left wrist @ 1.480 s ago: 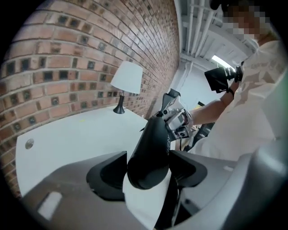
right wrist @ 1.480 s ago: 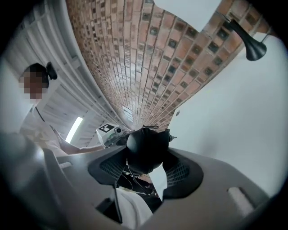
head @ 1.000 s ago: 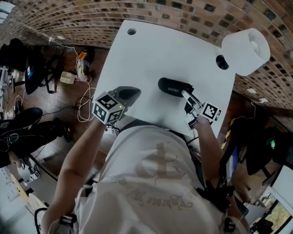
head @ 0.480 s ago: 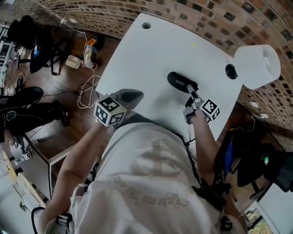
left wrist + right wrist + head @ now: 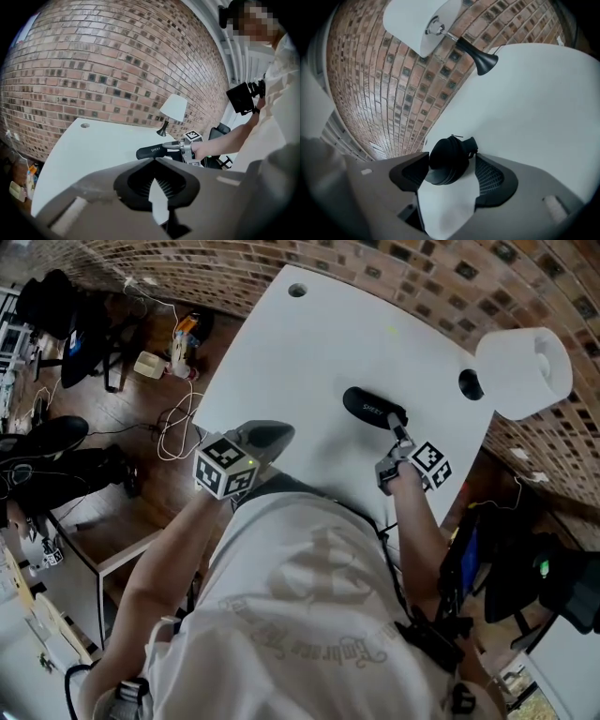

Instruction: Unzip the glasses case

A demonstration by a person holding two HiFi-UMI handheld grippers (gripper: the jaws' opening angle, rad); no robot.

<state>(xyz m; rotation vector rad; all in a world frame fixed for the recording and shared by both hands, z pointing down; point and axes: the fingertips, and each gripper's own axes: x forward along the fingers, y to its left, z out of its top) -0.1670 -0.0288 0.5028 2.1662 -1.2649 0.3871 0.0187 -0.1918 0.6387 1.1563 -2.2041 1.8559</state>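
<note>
Spreading out below a brick wall (image 5: 187, 263), the white surface (image 5: 281, 362) carries a white-shaded lamp (image 5: 520, 362) at its far right corner and the black glasses case (image 5: 372, 409) lying flat near the middle. The left gripper (image 5: 272, 434) hangs at the near edge, well apart from the case, jaws together and empty. The right gripper (image 5: 398, 425) has its jaws pressed on the case's near end.

**Black glasses case (image 5: 373, 409) on a white table (image 5: 300, 352)**

The glasses case carries small white lettering on its side. The wall (image 5: 93, 70) is red-brown brick, dotted with dark inset squares. The lamp (image 5: 523, 359) has a white shade and a black base. The left gripper (image 5: 155, 161) and right gripper (image 5: 451, 158) are grey with black ribbed pads. The cube (image 5: 223, 468) on each shows black-and-white squares. The floor (image 5: 141, 512) is brown.
</note>
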